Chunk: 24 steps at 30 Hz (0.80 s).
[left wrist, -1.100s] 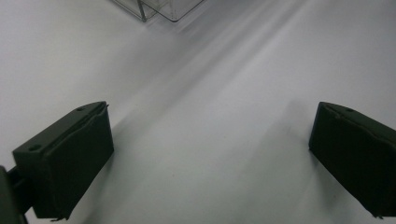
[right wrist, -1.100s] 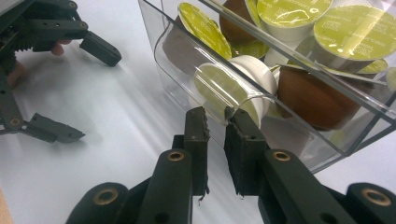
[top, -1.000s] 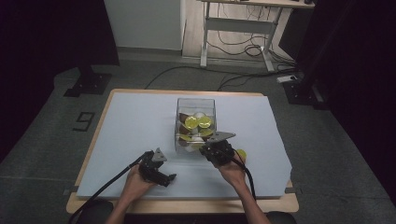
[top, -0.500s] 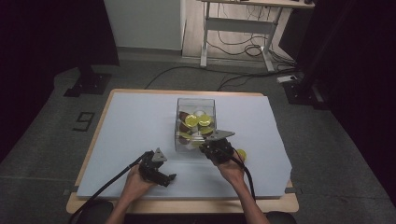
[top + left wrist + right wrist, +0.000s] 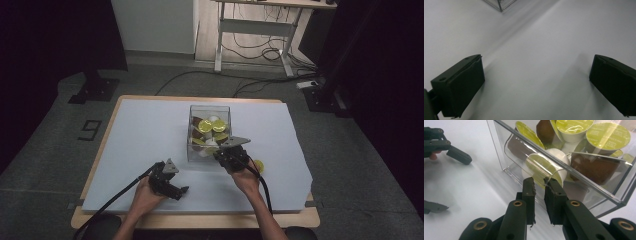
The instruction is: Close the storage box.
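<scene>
A clear plastic box (image 5: 190,136) stands mid-table, holding several coffee capsules (image 5: 210,126) with yellow-green lids and brown or white bodies. My right gripper (image 5: 221,151) is at the box's near wall. In the right gripper view its jaws (image 5: 540,182) are nearly together at the curved cutout of the clear wall (image 5: 499,150), just in front of a white capsule (image 5: 544,167). I cannot tell whether the thin wall edge is between them. My left gripper (image 5: 180,186) rests low over the white cover, left of the box, with its jaws (image 5: 536,82) wide apart and nothing between them.
One loose yellow-lidded capsule (image 5: 258,165) lies on the white table cover (image 5: 145,135), right of my right hand. The left gripper (image 5: 459,184) also shows at the left of the right gripper view. The box's corner (image 5: 501,3) shows in the left gripper view.
</scene>
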Each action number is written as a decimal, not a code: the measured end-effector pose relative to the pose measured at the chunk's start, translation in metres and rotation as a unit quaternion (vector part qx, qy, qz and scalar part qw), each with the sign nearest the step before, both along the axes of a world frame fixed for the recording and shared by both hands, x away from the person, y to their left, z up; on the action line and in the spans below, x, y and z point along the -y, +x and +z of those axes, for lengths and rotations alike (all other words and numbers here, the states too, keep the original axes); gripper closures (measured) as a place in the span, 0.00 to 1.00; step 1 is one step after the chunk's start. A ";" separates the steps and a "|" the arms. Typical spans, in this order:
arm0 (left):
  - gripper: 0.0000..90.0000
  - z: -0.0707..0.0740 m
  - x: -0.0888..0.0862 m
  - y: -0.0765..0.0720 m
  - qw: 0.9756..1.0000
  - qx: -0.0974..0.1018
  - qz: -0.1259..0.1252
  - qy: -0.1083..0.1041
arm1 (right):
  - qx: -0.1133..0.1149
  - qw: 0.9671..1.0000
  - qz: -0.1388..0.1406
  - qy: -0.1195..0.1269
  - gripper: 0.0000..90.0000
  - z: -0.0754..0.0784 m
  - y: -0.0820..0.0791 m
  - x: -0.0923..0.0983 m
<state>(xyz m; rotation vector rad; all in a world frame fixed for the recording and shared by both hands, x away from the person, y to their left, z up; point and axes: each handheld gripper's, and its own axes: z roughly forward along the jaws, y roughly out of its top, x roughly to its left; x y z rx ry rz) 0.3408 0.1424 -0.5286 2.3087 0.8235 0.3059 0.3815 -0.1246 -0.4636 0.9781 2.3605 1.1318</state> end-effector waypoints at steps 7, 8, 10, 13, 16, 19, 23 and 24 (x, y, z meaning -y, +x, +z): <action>0.00 0.000 0.000 0.000 1.000 0.000 0.000 0.000 | 0.003 1.000 -0.004 -0.001 0.87 -0.001 0.003 0.000; 0.00 0.000 0.000 0.000 1.000 0.000 0.000 0.000 | 0.003 1.000 -0.010 -0.005 0.89 -0.001 0.003 -0.001; 0.00 0.000 0.000 0.000 1.000 0.000 0.000 0.000 | 0.005 1.000 -0.016 -0.010 0.89 -0.004 0.006 -0.003; 0.00 0.000 0.000 0.000 1.000 0.000 0.001 -0.001 | 0.005 1.000 -0.012 -0.005 0.89 -0.005 0.007 -0.004; 0.00 0.000 0.000 0.000 1.000 0.000 0.001 -0.001 | 0.005 1.000 -0.015 -0.005 0.89 -0.005 0.007 -0.005; 0.00 0.000 0.000 0.000 1.000 0.000 0.001 -0.001 | 0.005 1.000 -0.019 -0.003 0.89 -0.005 0.010 -0.005; 0.00 0.000 0.000 0.000 1.000 0.000 0.000 0.000 | 0.002 1.000 -0.028 0.005 0.89 -0.006 0.013 -0.005; 0.00 0.000 0.000 0.000 1.000 0.000 0.000 0.000 | 0.003 1.000 -0.029 0.005 0.89 -0.007 0.014 -0.005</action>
